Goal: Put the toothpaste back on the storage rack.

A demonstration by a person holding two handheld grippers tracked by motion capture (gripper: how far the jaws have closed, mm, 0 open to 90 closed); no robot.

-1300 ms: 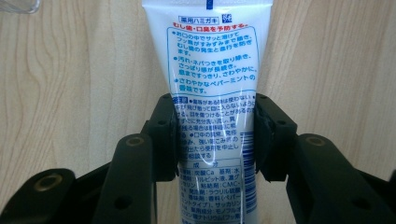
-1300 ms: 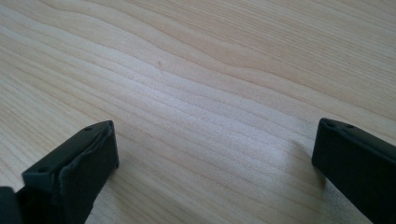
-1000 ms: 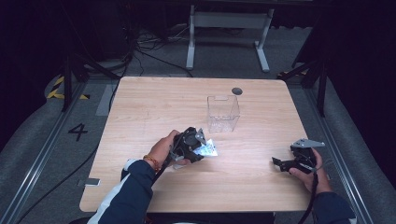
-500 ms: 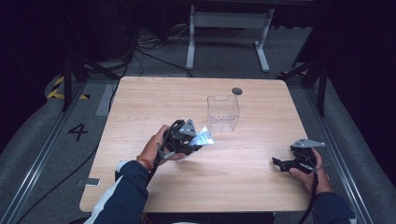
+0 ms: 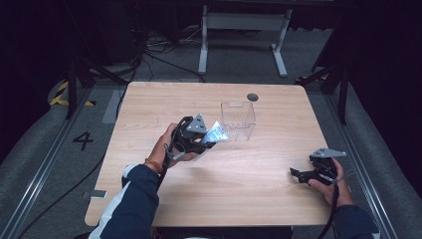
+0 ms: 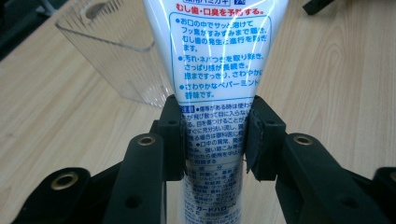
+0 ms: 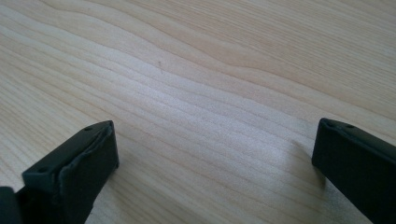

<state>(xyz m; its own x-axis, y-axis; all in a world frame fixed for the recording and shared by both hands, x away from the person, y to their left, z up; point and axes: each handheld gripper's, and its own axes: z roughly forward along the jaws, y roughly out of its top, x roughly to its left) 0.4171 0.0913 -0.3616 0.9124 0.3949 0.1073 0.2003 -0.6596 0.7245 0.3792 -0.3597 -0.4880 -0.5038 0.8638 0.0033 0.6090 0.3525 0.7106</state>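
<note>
My left gripper point(image 6: 215, 140) is shut on a white toothpaste tube point(image 6: 217, 60) with blue and red Japanese print; the pads press on both sides of its lower part. In the high view the left gripper point(image 5: 205, 143) holds the tube point(image 5: 217, 133) off the table, just left of a clear plastic cup point(image 5: 238, 120). The same cup point(image 6: 116, 56) stands close behind the tube in the left gripper view. My right gripper point(image 5: 297, 174) rests low over the table near its right front corner, open, with bare wood between its fingers point(image 7: 74, 172).
The wooden table point(image 5: 164, 99) has a small dark round hole point(image 5: 253, 97) near its far edge behind the cup. A metal stand and cables lie on the floor beyond the table. Floor rails run along both sides.
My left gripper has risen with the tube and moved toward the clear cup. The right gripper has stayed where it was.
</note>
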